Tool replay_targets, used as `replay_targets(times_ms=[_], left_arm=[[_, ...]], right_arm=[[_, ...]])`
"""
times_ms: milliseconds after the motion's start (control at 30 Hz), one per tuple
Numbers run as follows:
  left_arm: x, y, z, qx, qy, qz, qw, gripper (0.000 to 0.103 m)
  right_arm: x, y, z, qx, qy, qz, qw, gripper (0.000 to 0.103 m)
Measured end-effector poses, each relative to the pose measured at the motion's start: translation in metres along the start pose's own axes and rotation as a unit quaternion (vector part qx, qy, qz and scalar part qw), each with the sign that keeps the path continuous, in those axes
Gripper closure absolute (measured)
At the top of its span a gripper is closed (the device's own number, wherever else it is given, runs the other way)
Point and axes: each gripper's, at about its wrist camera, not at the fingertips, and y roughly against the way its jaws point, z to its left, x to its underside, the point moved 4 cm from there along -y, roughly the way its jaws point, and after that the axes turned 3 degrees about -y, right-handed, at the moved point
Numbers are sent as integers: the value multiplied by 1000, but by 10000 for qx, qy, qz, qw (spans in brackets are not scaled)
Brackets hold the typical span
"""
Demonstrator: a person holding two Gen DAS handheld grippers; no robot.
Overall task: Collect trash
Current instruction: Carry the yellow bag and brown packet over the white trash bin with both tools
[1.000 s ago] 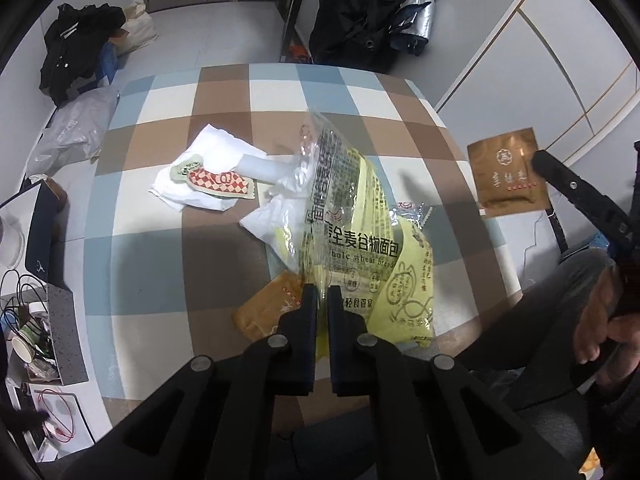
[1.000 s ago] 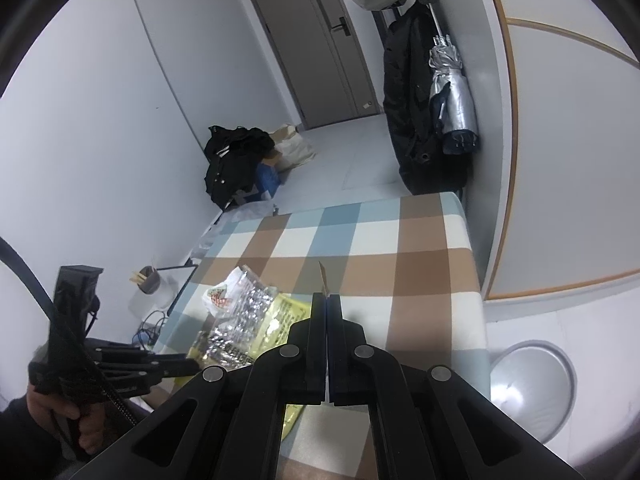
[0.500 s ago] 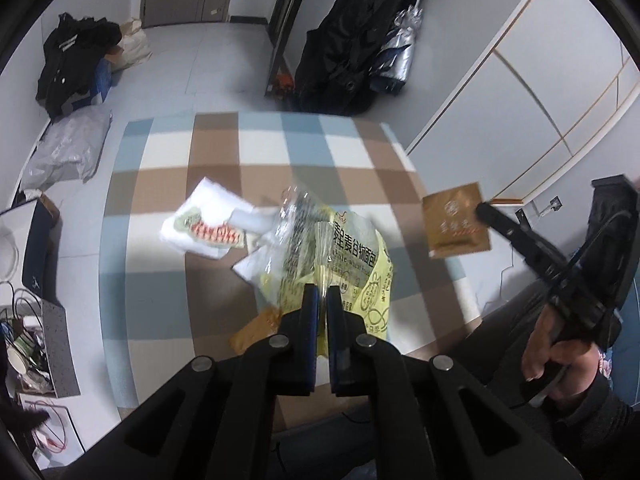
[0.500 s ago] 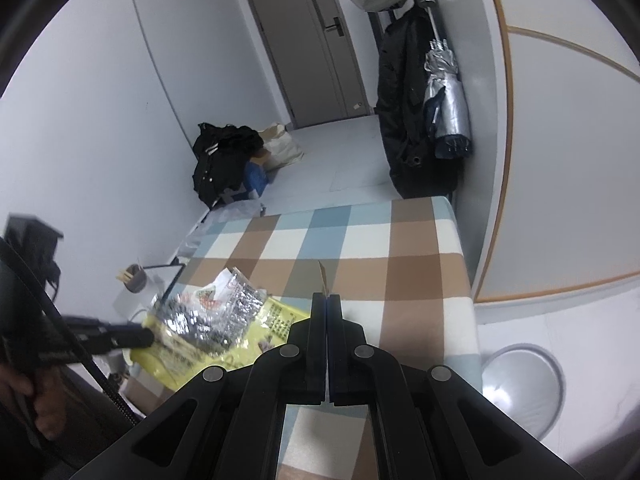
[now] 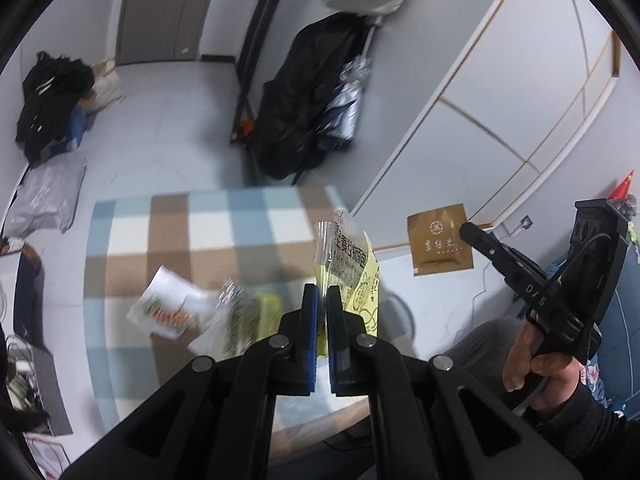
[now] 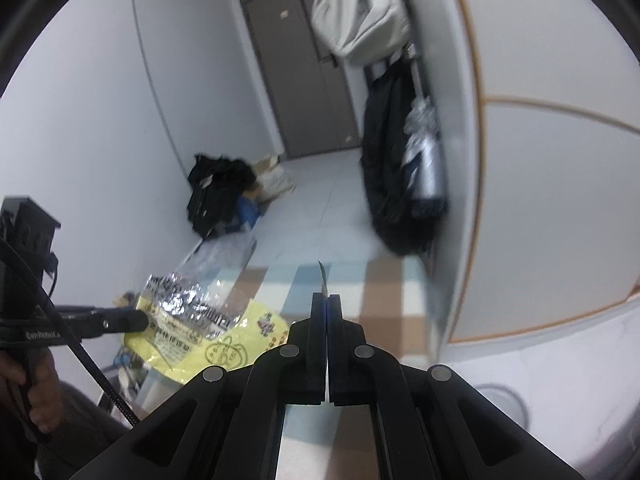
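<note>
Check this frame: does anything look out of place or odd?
Nothing damaged or spilled. Both grippers are mid-carry: the left gripper pinches the yellow bread wrapper and the right gripper a brown sachet. Crumpled wrappers remain strewn on the checkered table, as expected at this stage.

I am in a small home room: coats (image 5: 304,96) hang by a grey door (image 6: 304,76), and a checked table (image 5: 168,216) stands before me.
</note>
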Motion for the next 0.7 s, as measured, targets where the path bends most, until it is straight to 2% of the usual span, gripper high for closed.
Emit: replay_targets(times_ms=[100,333,467,700], left_arm=[[-16,0,-16,106,-158,-156,9997,102],[-49,-21,-59,493,-511,-203,9973,102],[-59,-43,-83,672,-702,-99,9952,102],[-65,-97,-127,871,-1020,286,9905,102]], right_arm=[[-22,19,-14,66,-74,-192,9998,103],[-51,67,-58,413,-164,-563,9974,103],[-53,89,-98,659,-463,-650,9946,103],[-35,103,-170,1126,-922,-491,9881,103]])
